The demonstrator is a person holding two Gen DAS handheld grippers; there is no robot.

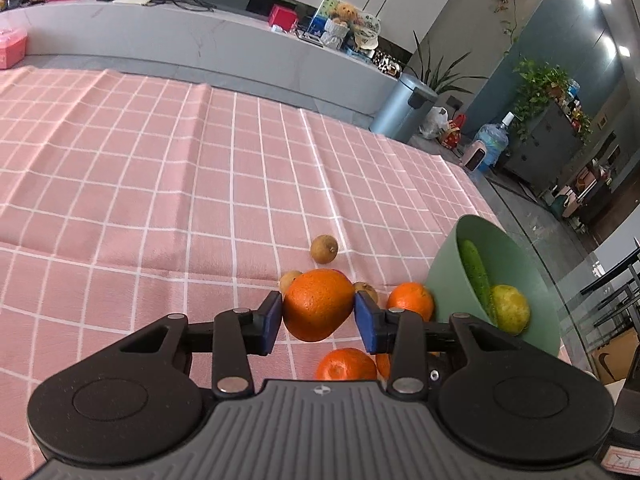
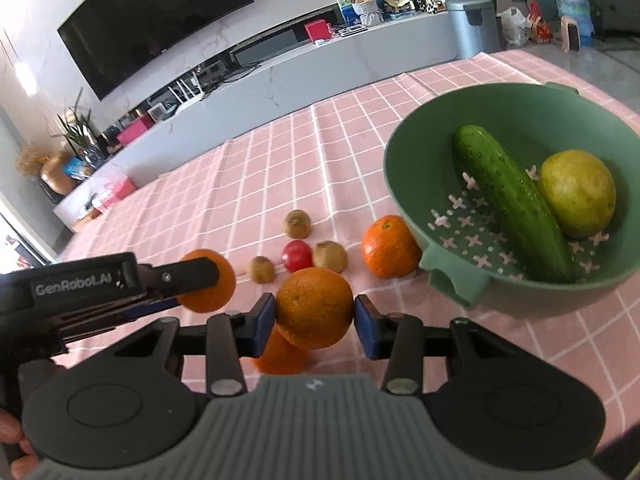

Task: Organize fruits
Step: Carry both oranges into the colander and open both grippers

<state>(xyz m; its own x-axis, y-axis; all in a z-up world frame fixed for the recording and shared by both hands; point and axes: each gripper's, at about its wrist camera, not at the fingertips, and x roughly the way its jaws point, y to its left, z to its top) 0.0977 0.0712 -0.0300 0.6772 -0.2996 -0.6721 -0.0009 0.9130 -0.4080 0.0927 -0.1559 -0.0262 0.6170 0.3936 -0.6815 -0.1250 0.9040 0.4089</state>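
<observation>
Orange fruit (image 2: 280, 354), possibly whole, behind right gripper (image 2: 314, 322)

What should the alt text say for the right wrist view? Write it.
The right tongs grip an orange above a pink checked tablecloth, with the left tongs holding another orange nearby. To the right, a green bowl holds a cucumber and a yellow-green fruit.

Pink checked tablecloth (image 1: 160, 184) — beyond it, a television (image 2: 156, 20), a bin (image 2: 472, 26).
</observation>
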